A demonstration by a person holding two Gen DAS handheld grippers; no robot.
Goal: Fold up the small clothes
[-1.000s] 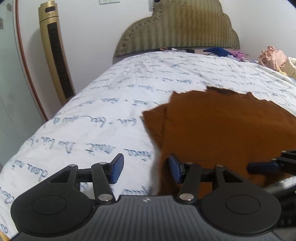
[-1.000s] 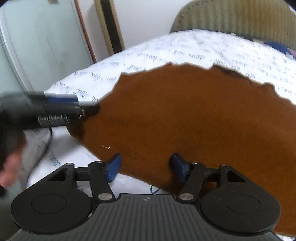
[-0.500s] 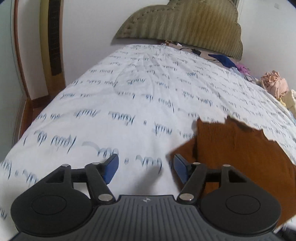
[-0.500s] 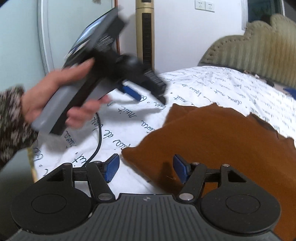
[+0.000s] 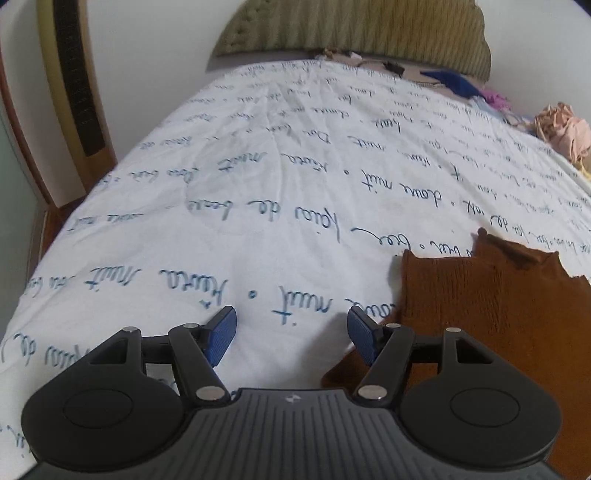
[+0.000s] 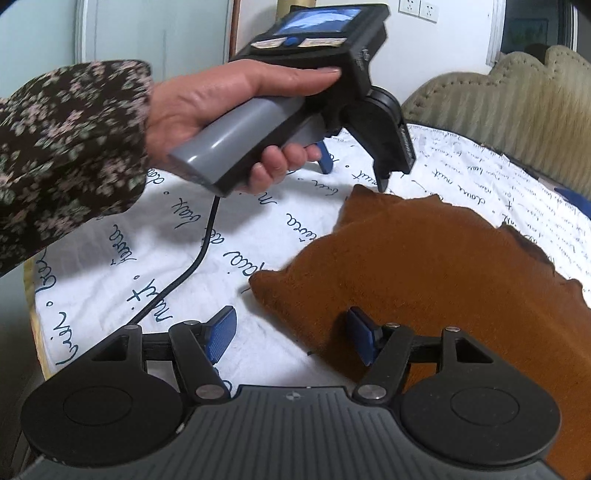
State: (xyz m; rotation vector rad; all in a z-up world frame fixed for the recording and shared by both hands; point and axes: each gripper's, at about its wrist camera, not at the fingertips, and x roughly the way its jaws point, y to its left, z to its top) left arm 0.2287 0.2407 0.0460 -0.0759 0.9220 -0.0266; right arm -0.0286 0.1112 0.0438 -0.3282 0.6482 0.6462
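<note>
A brown knitted garment (image 5: 509,317) lies flat on the bed, with a folded layer along its left side; it also shows in the right wrist view (image 6: 436,280). My left gripper (image 5: 291,338) is open and empty, held above the sheet just left of the garment's left edge. In the right wrist view the left gripper (image 6: 354,166) hangs over the garment's far left corner, held by a hand in a floral sleeve. My right gripper (image 6: 291,338) is open and empty, over the garment's near left edge.
The bed has a white sheet (image 5: 258,192) printed with blue script. A padded headboard (image 5: 354,29) stands at the far end, with blue and pink clothes (image 5: 561,125) piled at the right. A gold tower fan (image 5: 70,81) stands left of the bed. A black cable (image 6: 192,258) trails over the sheet.
My left gripper has lifted off the garment's left edge and swung left and up over the bare sheet. My right gripper has pulled back from the garment. Both stayed open.
</note>
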